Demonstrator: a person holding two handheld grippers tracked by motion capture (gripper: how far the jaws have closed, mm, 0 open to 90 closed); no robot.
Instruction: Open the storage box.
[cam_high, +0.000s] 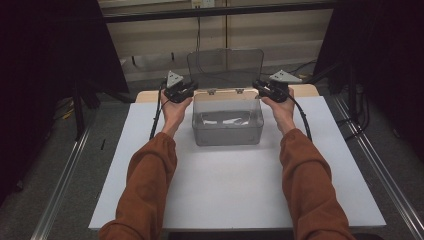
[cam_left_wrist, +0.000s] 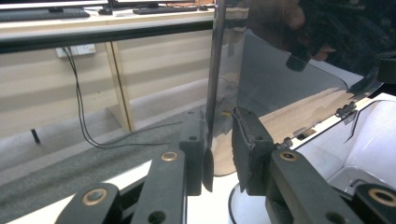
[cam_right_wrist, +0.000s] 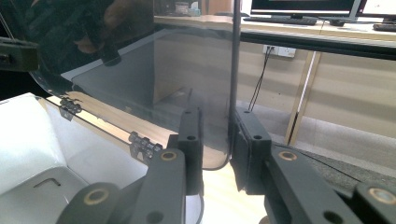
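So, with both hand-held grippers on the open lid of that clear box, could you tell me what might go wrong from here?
1. The lid stands upright on two small hinges; uneven pushing by the left hand-held gripper and the right hand-held gripper could twist it or strain them.
2. Each grips only a thin side edge, so the smooth plastic may slip out.
3. The box is unrestrained on the table and might slide or tip.

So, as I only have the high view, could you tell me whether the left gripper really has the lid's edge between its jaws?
Observer: Yes. In the left gripper view the lid has its side rim between the jaws of the left gripper, and they look shut on it.
Operator: Thank you. And the right gripper?
Observer: The same. The right gripper looks shut on the opposite side rim, close to the hinges.
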